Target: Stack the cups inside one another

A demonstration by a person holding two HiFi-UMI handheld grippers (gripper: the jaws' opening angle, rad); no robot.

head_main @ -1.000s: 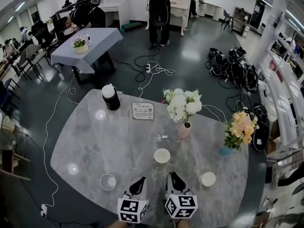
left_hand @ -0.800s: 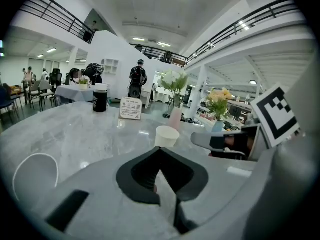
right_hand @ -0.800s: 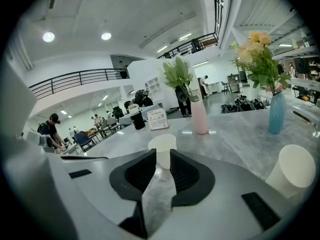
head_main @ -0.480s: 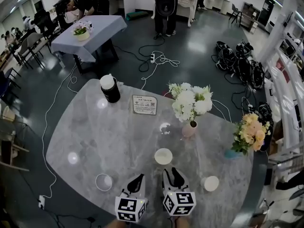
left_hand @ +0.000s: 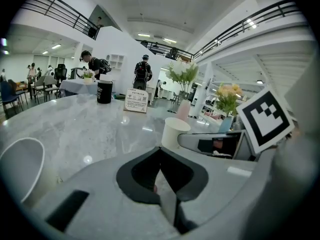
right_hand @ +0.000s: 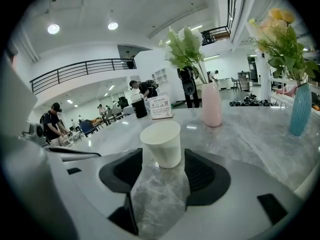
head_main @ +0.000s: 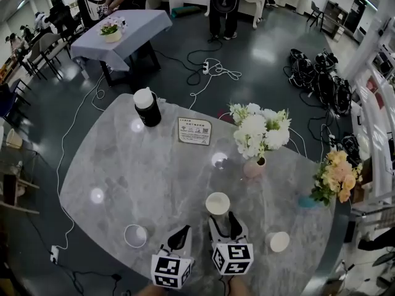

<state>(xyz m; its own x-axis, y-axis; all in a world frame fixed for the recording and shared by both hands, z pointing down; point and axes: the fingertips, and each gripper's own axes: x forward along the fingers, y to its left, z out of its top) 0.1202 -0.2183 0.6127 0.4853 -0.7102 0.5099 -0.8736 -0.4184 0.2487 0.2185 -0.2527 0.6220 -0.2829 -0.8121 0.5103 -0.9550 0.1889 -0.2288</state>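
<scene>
We are bracketing an upright white paper cup (right_hand: 161,140) with our right gripper (right_hand: 162,159); its jaws have just been opening, seemingly clear of it.

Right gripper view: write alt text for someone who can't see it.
A white paper cup stands upright on a grey marble table between the open jaws of the right hand-held gripper, which have just been opening and do not press on it. Behind it stand a pink vase of white flowers and, to the right, a blue vase.
</scene>
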